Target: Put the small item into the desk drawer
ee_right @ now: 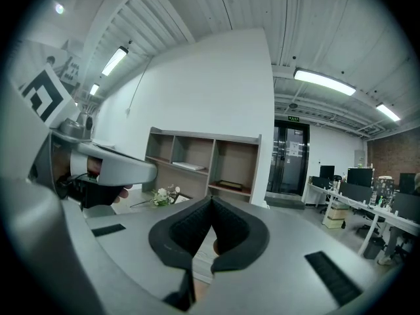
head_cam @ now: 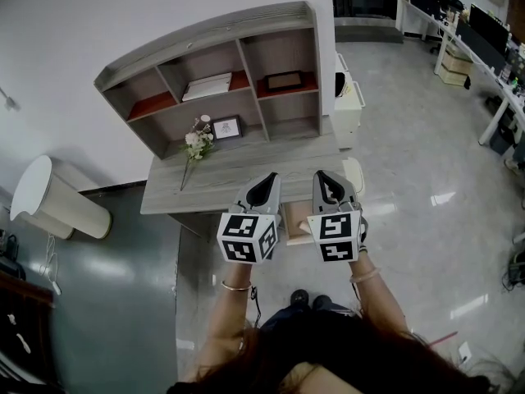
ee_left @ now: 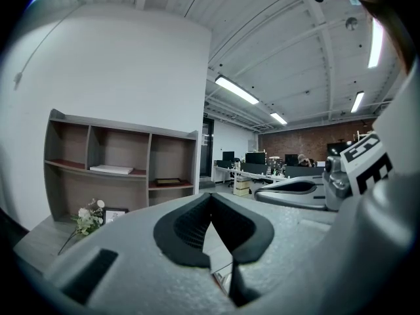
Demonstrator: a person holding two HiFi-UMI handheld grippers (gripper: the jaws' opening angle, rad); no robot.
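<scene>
A grey desk [head_cam: 238, 175] carries a shelf unit [head_cam: 221, 76] against the white wall. Below its front edge a light wooden drawer [head_cam: 294, 222] stands pulled out, partly hidden by the grippers. My left gripper [head_cam: 267, 179] [ee_left: 210, 195] and right gripper [head_cam: 324, 175] [ee_right: 211, 199] hover side by side above the drawer and the desk's front edge. Both are shut, with nothing between the pads. On the desk stand a small picture frame [head_cam: 227, 127] and a sprig of white flowers [head_cam: 197, 142]. I cannot tell which small item the task means.
A book [head_cam: 207, 85] and a dark tray [head_cam: 284, 80] lie on the shelves. A white cylindrical bin [head_cam: 53, 199] sits left of the desk, a white cabinet [head_cam: 349, 105] right of it. Office desks with monitors [head_cam: 484, 39] line the far right across a shiny floor.
</scene>
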